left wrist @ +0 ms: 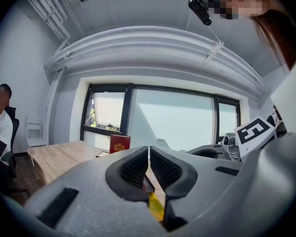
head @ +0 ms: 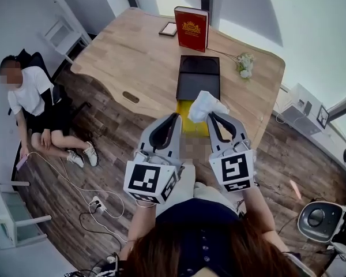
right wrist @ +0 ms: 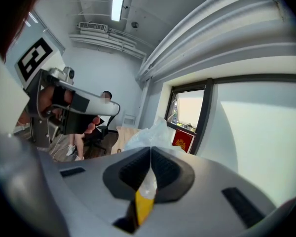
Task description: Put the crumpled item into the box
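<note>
A crumpled white item hangs over the near end of the table, pinched in my right gripper, which is shut on it. In the right gripper view the crumpled white item bulges out beyond the closed right gripper. An open black box lies on the wooden table just past the item, with a yellow flat part at its near end. My left gripper is beside the right one, shut and holding nothing; in its own view the left gripper has its jaws together.
A red book stands upright behind the box, with a small dark frame next to it. White flowers lie at the table's right. A person sits on the floor at left; cables and a power strip lie nearby.
</note>
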A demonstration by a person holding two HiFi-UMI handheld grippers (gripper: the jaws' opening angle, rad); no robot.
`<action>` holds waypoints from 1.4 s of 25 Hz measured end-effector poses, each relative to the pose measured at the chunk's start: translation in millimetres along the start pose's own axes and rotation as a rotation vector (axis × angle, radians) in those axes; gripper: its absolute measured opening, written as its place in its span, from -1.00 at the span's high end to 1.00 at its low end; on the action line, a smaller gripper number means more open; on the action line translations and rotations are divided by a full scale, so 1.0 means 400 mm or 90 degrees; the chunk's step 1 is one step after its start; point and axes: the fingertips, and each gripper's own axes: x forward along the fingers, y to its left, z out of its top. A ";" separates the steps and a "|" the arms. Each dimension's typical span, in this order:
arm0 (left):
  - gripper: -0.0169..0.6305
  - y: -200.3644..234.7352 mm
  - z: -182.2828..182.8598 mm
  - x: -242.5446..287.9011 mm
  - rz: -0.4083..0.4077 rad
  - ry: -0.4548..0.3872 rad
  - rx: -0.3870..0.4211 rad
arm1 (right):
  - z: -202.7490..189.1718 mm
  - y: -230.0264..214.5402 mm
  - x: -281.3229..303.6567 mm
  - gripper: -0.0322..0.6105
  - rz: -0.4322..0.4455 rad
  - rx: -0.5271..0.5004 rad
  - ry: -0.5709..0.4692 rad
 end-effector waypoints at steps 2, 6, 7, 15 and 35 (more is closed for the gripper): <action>0.84 0.022 -0.006 0.014 -0.002 0.003 -0.004 | -0.014 0.006 0.030 0.82 0.008 -0.009 0.012; 0.84 0.066 -0.011 0.037 -0.006 0.007 -0.011 | -0.047 0.012 0.086 0.82 0.019 -0.026 0.044; 0.84 0.075 -0.012 0.043 -0.007 0.008 -0.012 | -0.056 0.011 0.098 0.82 0.021 -0.033 0.055; 0.84 0.132 -0.030 0.096 -0.019 0.021 -0.025 | -0.161 0.023 0.197 0.82 0.049 -0.046 0.125; 0.84 0.226 -0.100 0.193 -0.007 0.068 -0.059 | -0.473 0.101 0.371 0.82 0.175 -0.115 0.304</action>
